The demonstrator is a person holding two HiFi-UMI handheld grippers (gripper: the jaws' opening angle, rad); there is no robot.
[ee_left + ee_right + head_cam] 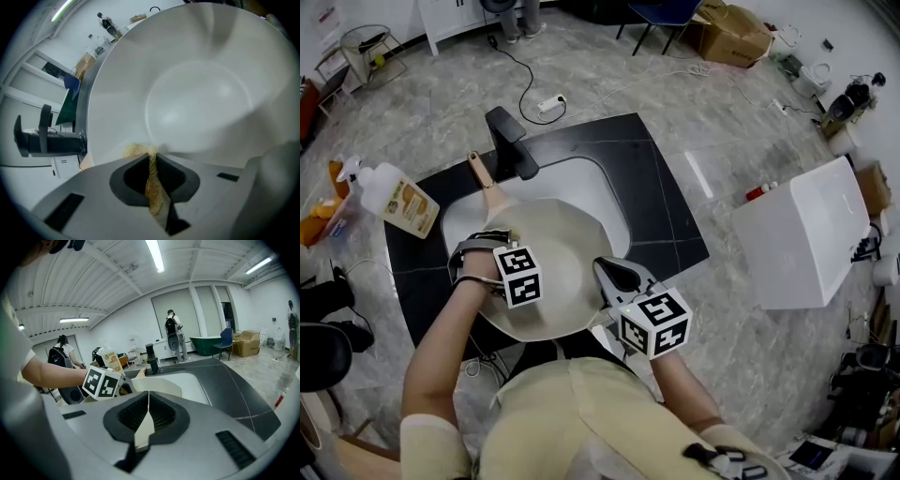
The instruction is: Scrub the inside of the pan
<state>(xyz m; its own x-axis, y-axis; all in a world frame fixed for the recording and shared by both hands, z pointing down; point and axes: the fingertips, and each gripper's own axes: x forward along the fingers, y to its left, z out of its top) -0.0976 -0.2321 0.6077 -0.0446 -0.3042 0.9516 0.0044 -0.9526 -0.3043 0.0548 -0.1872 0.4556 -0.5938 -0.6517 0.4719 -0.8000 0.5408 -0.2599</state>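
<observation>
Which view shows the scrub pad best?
The left gripper view: the scrub pad sits pinched in the left hand-held gripper, touching the pan. Head view hides it behind the gripper; the right gripper view barely shows it.

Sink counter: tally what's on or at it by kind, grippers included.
Cream pan with wooden handle: 1
Black faucet: 1
White spray bottle with orange label: 1
Yellow scrub pad: 1
Grippers: 2, left gripper and right gripper
Total: 6

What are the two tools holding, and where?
The left tool pinches a yellow-brown scrubbing pad by one edge; the right tool clamps the cream round pan by its near rim.
</observation>
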